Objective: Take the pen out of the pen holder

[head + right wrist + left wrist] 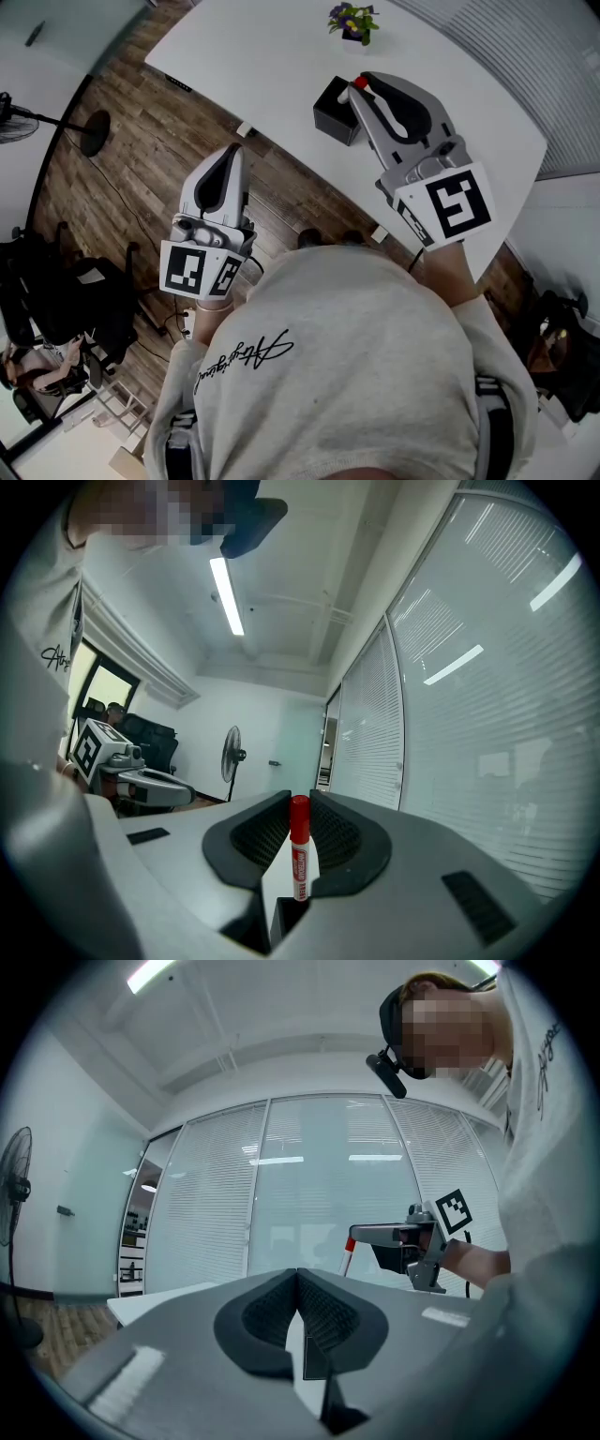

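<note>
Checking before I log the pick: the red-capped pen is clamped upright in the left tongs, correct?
Not the left. The red-capped pen is clamped upright in the right tongs, as the right gripper view shows. The left tongs are shut with nothing between them.

White table (pixel 262 56) seen from above, set at a slant over a wooden floor (pixel 159 155), a black pen holder (pixel 330 112) stood on it near the middle, a small potted plant (pixel 353 21) placed beyond it — purple and yellow flowers — a fan's round base (pixel 94 132) rested on the boards, well left.
</note>
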A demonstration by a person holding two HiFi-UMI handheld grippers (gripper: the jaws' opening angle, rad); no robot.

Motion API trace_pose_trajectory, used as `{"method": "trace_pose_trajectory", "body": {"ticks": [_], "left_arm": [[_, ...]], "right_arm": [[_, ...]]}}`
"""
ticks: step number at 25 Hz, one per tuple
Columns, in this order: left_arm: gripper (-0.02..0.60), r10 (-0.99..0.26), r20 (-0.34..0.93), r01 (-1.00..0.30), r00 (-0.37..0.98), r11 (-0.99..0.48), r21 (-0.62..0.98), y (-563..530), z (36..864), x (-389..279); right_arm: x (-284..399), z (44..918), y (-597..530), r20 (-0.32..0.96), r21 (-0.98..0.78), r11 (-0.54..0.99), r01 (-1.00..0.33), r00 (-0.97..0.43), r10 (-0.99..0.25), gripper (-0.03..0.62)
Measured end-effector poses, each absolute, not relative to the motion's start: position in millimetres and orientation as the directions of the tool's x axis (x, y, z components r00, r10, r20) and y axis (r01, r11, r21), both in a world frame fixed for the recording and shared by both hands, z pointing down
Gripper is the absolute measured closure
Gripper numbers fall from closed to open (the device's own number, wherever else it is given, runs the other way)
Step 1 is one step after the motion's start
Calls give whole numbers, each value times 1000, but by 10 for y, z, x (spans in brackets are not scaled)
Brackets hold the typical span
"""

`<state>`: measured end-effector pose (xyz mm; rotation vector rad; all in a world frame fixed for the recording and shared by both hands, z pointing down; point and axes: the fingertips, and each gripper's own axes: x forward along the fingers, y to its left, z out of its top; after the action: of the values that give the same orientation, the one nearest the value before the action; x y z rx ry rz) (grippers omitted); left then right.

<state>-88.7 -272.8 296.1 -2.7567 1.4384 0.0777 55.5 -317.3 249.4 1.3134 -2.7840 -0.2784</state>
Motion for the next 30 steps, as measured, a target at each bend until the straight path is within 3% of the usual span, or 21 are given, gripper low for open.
{"method": "trace_pose_trajectory", "body": {"ticks": [30], "left_arm": [[592, -804, -79, -805, 589, -592, 20, -2789, 2963, -852]], "right_arm": [[609, 2490, -3132, -37, 191, 597, -779, -614, -789, 530]]}}
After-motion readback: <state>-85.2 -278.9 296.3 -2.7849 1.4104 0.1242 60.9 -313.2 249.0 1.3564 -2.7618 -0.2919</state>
